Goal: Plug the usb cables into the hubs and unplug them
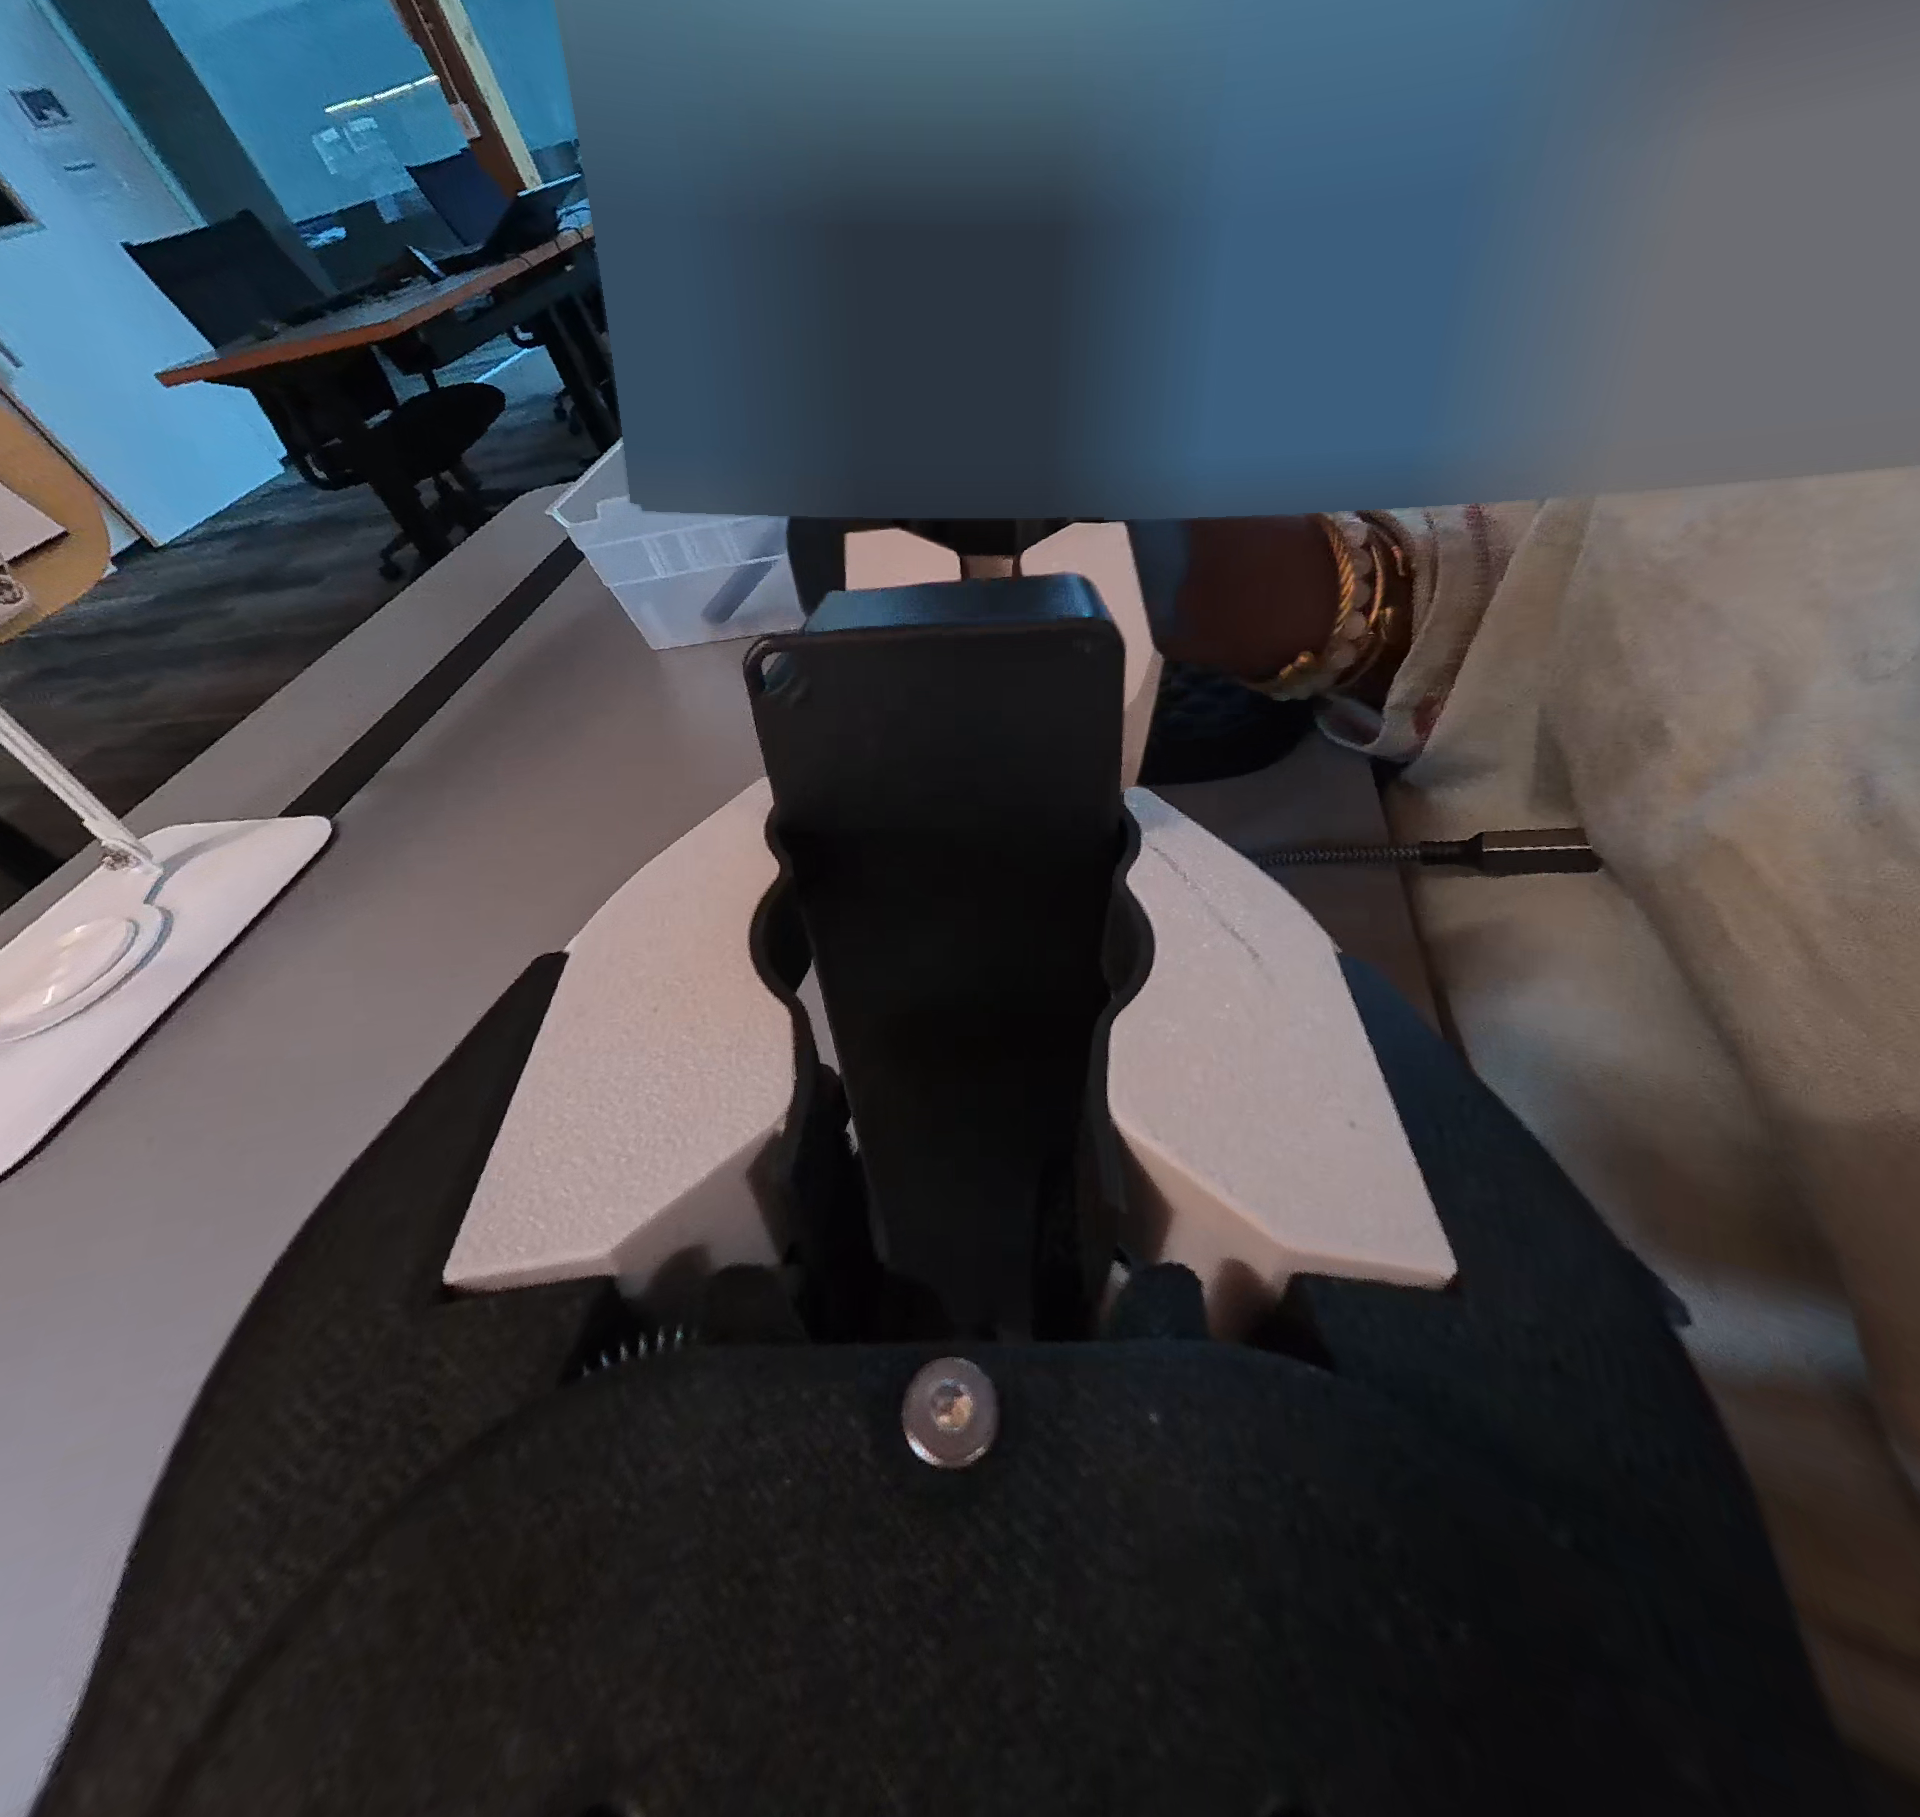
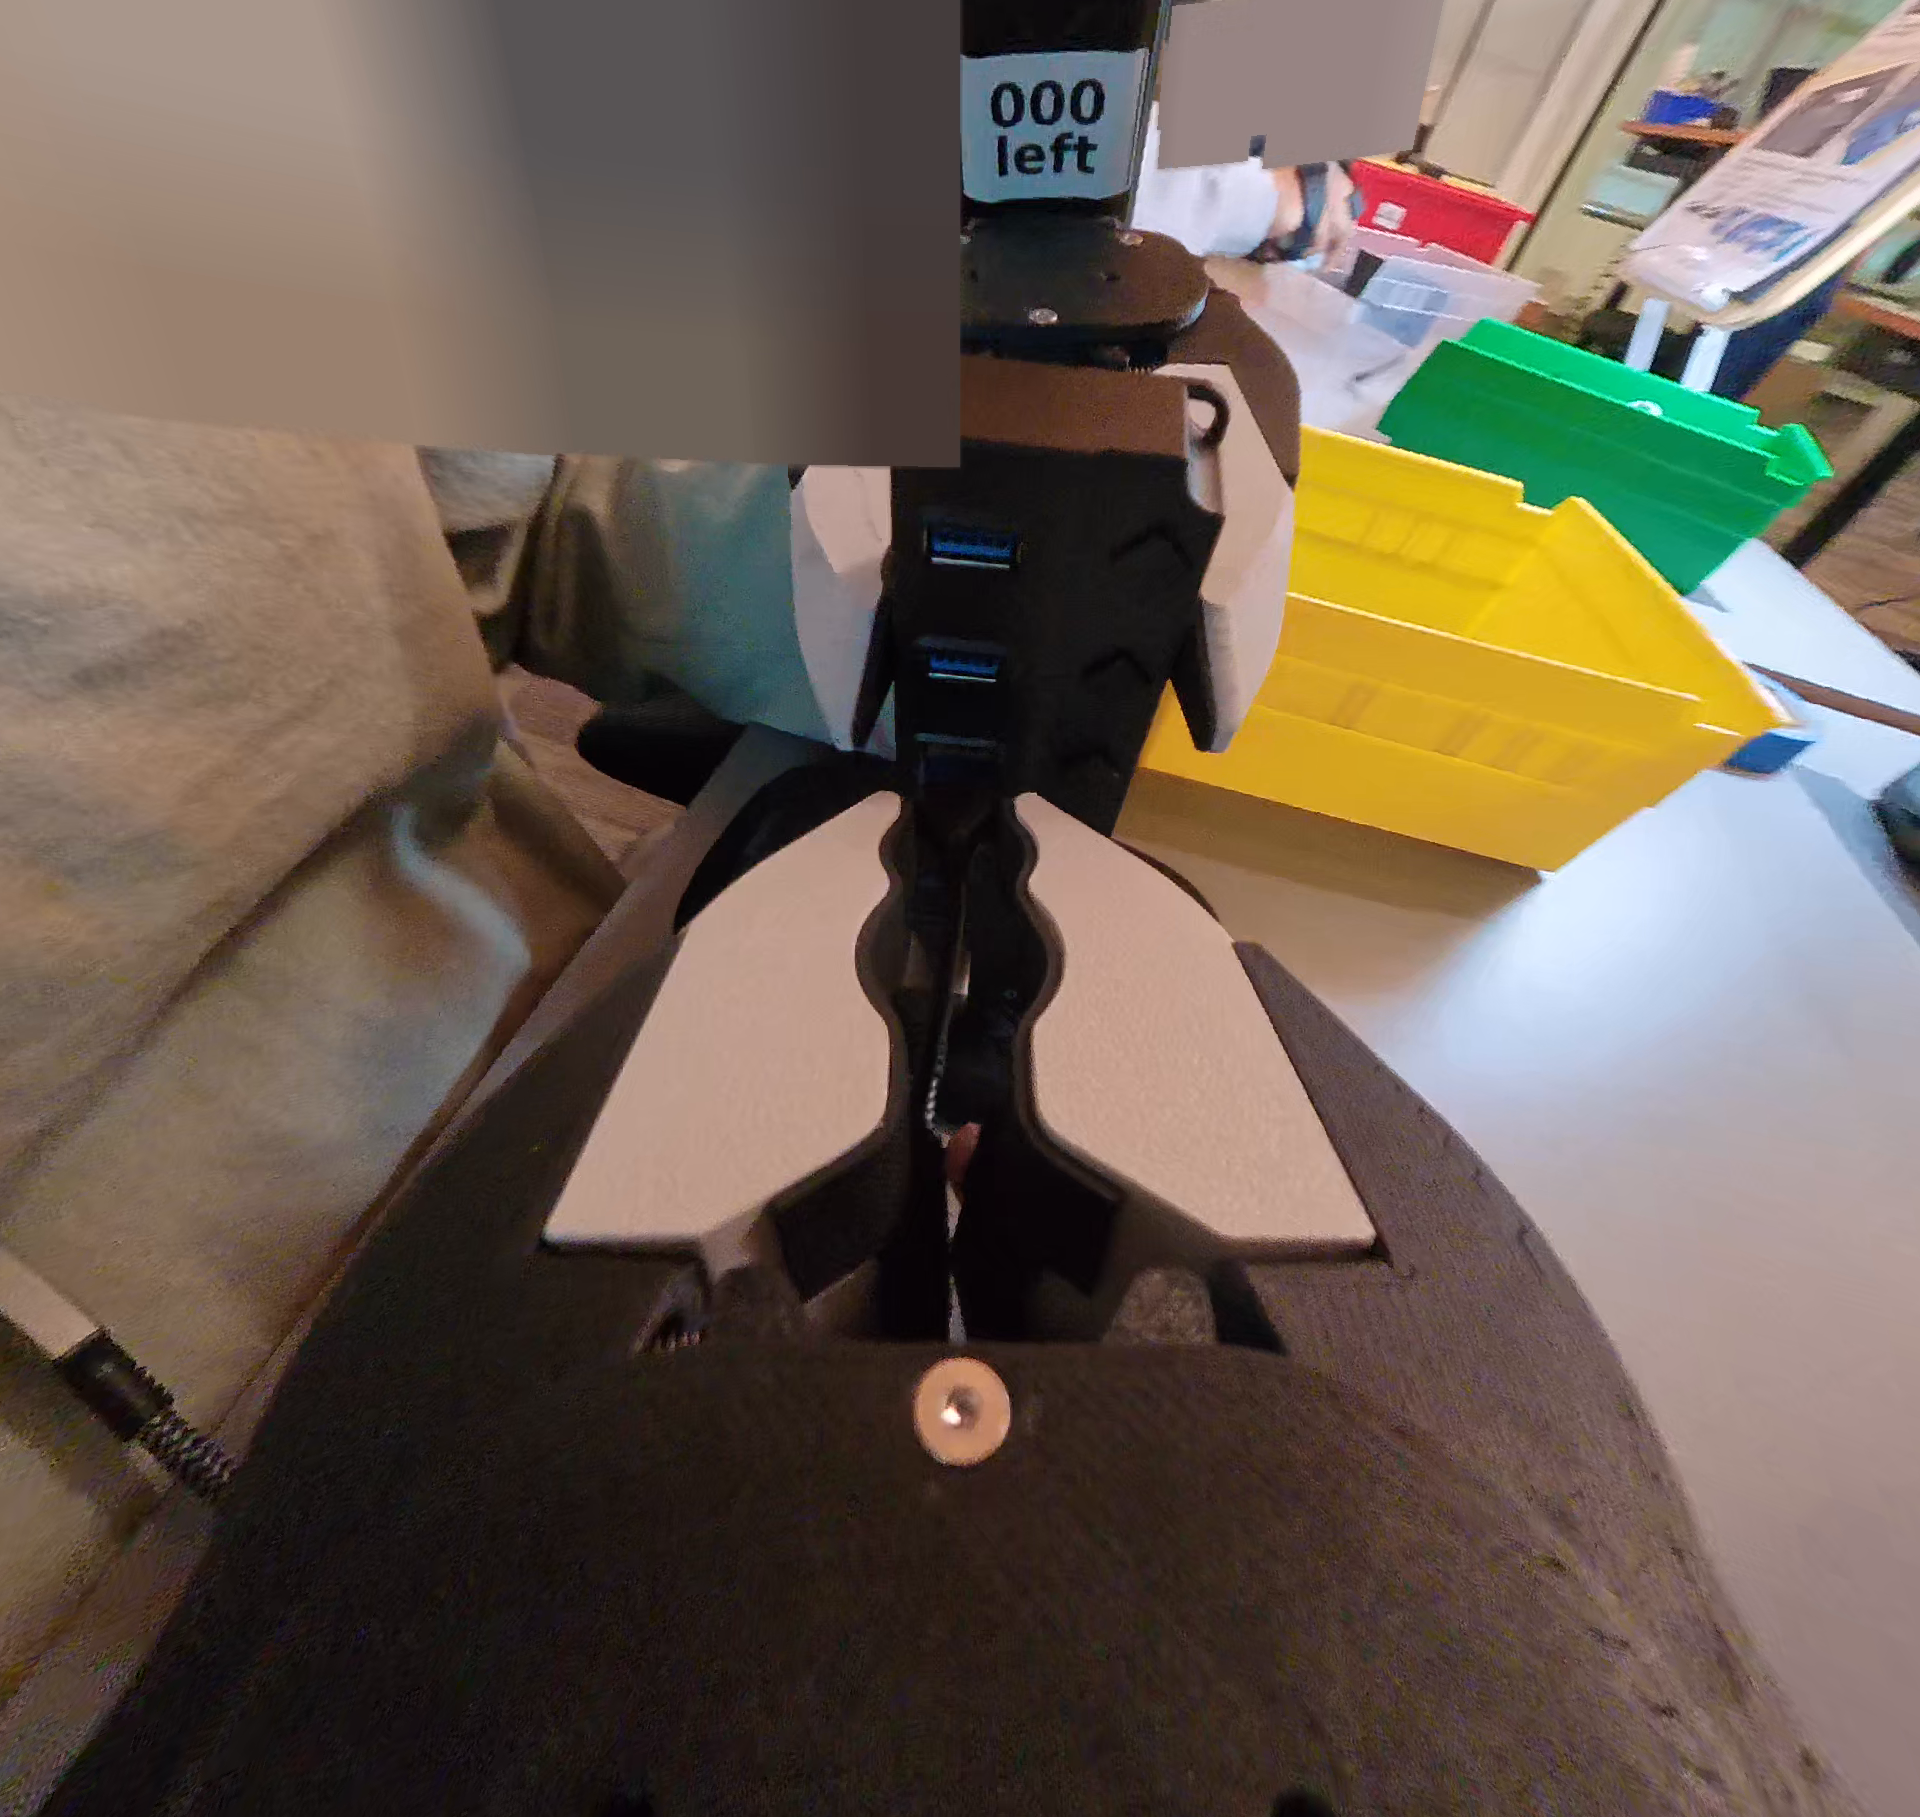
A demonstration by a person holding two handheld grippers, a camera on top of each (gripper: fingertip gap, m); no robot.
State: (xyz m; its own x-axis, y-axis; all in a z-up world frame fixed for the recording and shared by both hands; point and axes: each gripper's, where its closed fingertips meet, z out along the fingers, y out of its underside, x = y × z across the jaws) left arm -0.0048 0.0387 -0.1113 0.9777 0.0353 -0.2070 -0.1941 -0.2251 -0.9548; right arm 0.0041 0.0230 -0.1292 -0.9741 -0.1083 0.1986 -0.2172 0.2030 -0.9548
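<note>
I am viewing an office: wooden desks [image 1: 405, 323] and a chair [image 1: 426, 437] standing on dark carpet [image 1: 208, 583], bluish light falling.

Open-plan office doubling as a workshop.
Desks [image 1: 374, 323] with monitors [image 1: 223, 271] and swivel chairs [image 1: 431, 432] are seen; coloured storage bins [image 2: 1455, 666] are lined up on a worktable [image 2: 1558, 1092].

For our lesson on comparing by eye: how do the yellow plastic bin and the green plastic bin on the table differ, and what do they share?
The yellow plastic bin sits nearer the camera, right beside the black USB hub; the green plastic bin stands behind it, farther off. The yellow bin's inside shows, with ribbed walls; the green bin's inside is mostly hidden behind the yellow one. Both are bright, open-topped plastic bins on the same pale table.
</note>
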